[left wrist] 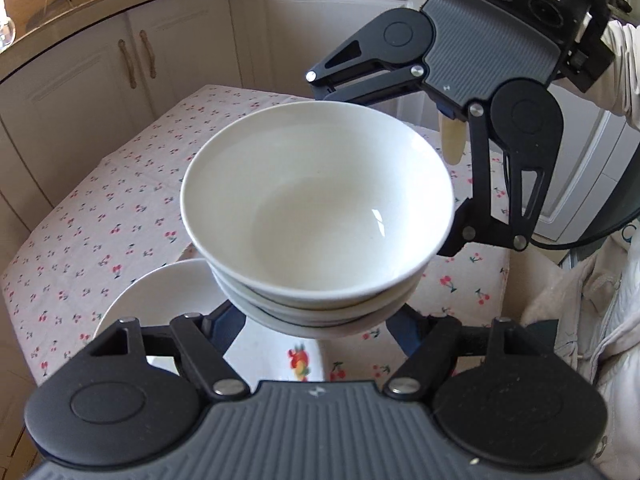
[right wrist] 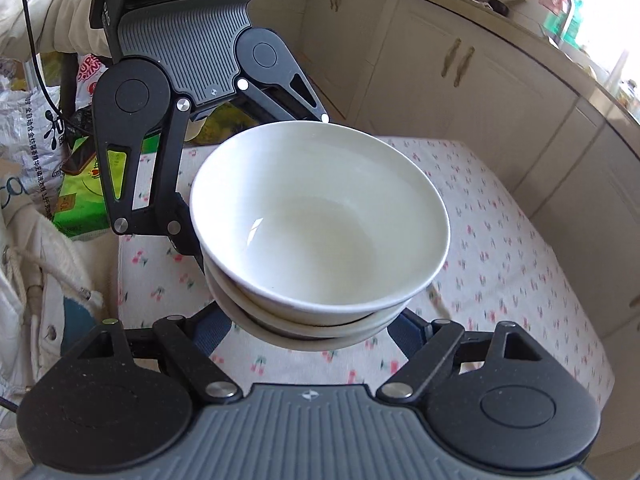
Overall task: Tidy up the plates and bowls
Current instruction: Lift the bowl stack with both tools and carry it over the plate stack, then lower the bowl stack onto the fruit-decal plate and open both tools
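surface: cherry-print tablecloth (left wrist: 100, 220) | room: cream kitchen cabinets (right wrist: 460, 80) behind

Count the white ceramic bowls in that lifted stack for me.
3 by the visible rims: the top white ceramic bowl, a second bowl nested under it, and a third bowl at the bottom. The nesting could hide more.

Both views bright, daylight. Source looks like the window (right wrist: 596, 4) at top right of the right wrist view, blown out to white. Small glare patch inside the top bowl (left wrist: 316, 204), soft shading on its inner wall. Heavy fisheye bend: counter edge and cabinets (left wrist: 132, 60) curve hard, corners vignette dark. Tablecloth (right wrist: 500, 248) print smeared, probably motion blur; fruit motif on the plate (left wrist: 160, 300) also blurred. Near gripper housings are sharp.
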Motion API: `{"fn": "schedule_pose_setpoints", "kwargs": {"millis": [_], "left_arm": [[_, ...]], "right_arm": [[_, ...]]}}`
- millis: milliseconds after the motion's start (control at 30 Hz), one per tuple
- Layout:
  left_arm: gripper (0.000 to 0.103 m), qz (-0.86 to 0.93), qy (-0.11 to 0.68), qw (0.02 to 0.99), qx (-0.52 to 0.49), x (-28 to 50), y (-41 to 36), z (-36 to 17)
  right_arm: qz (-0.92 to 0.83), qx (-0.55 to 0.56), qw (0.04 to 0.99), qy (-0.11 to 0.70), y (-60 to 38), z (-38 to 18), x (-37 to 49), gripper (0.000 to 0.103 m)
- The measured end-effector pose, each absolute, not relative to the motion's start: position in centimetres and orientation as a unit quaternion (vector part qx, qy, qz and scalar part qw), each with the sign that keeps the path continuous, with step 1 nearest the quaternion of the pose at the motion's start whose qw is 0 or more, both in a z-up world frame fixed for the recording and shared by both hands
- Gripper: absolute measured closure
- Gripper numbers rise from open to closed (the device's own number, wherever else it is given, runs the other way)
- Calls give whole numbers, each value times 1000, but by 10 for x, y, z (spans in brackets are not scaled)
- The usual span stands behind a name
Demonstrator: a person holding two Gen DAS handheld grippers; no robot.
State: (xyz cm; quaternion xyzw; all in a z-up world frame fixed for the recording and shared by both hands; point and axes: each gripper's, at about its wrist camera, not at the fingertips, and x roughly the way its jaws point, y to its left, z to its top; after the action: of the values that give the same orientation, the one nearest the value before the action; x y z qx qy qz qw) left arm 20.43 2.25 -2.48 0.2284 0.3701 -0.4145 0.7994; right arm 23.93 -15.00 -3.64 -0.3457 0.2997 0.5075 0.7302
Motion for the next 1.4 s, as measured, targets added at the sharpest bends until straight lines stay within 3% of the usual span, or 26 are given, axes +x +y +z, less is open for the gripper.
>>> {"fn": "schedule_pose_setpoints", "kwargs": {"millis": [433,1400], "left_arm": [[27,-372,397,813,207,231,86,-42],[27,-369,395,817,199,236,98,-53]], "right_arm": [[535,-360,700,307,-71,-60,280,15],[522,-334,710,335,-59,-74,297,15]]}}
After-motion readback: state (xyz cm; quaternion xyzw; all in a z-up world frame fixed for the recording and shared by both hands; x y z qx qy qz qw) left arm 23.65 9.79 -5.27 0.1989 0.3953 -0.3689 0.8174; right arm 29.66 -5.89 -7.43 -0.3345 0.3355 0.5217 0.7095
